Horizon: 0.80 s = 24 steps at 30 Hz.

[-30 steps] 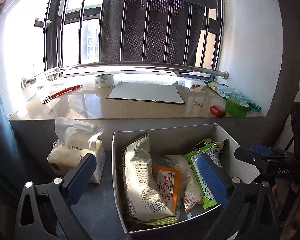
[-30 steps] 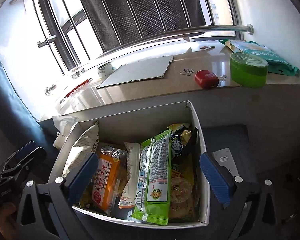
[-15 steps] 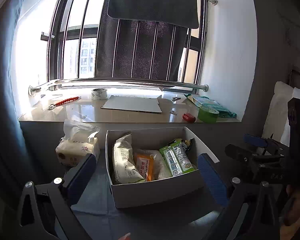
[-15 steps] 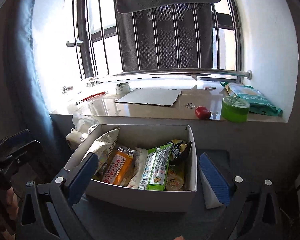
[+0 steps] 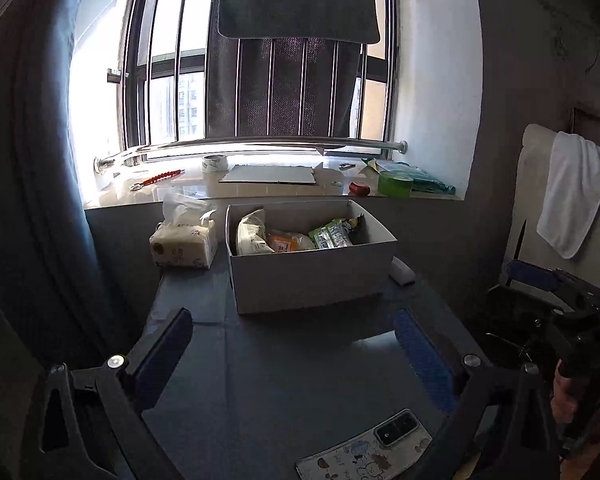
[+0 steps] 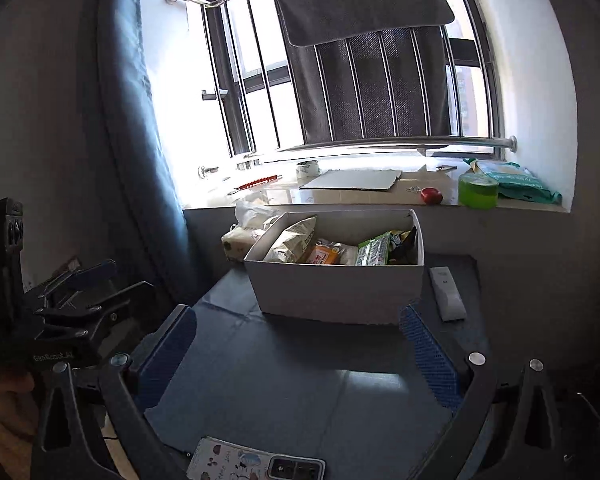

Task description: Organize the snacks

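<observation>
Tabletop stock, left to right:
- My left gripper (image 5: 292,356): tongs apart, empty, near edge.
- Tissue pack (image 5: 184,242): far-left corner.
- White box (image 5: 312,276): far-edge centre. Holds the snack packets: pale bag (image 5: 252,236), orange pack (image 5: 286,243), green pack (image 5: 332,234). I judge them light, soft, crinkly and slippery; pinch a sealed top edge.
- Remote (image 6: 447,294): right of box.
- My right gripper (image 6: 296,354): tongs apart, empty.
- Phone (image 6: 256,464): near edge.

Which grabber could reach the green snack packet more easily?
Probably right. The green packet lies in the box toward the right gripper; both grippers are open and empty.
</observation>
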### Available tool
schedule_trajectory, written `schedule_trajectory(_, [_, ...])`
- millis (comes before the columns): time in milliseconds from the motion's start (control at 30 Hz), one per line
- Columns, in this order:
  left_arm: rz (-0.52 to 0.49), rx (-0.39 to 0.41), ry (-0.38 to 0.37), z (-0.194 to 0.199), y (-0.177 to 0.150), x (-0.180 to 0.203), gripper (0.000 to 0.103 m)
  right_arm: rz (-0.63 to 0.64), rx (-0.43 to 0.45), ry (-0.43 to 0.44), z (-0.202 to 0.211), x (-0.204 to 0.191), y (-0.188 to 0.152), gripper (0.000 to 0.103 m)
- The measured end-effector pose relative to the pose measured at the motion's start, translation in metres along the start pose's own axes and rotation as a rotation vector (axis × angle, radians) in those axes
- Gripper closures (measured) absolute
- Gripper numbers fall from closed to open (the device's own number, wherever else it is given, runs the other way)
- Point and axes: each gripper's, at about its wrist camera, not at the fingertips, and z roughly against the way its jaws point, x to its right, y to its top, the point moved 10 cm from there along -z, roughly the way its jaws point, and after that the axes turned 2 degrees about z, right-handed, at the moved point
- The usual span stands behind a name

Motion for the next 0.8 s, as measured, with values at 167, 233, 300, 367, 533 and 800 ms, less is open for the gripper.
schedule_trajectory(167, [0.027,0.015,0.036,0.023,-0.02,0.003,0.0,-0.009,-0.011,-0.039,0.024,0.002,-0.031,0.0])
schedule_trajectory(233, [0.029,0.001,0.029,0.023,-0.025,0.006,0.0,-0.033,-0.018,-0.044,0.029,0.004,-0.037,0.0])
schedule_trajectory(300, [0.02,-0.004,0.016,0.023,-0.028,0.011,0.0,-0.027,-0.021,-0.038,0.031,0.002,-0.041,0.0])
schedule_trajectory(367, [0.005,0.001,0.018,0.021,-0.028,0.015,0.0,-0.011,-0.032,-0.055,0.029,0.002,-0.045,0.0])
schedule_trajectory(533, [0.0,-0.021,0.009,0.012,-0.029,0.021,0.0,-0.009,-0.038,-0.064,0.028,0.003,-0.048,0.0])
schedule_trajectory(800, [0.0,-0.035,-0.009,0.004,-0.03,0.024,0.0,-0.011,-0.048,-0.066,0.026,0.003,-0.052,0.0])
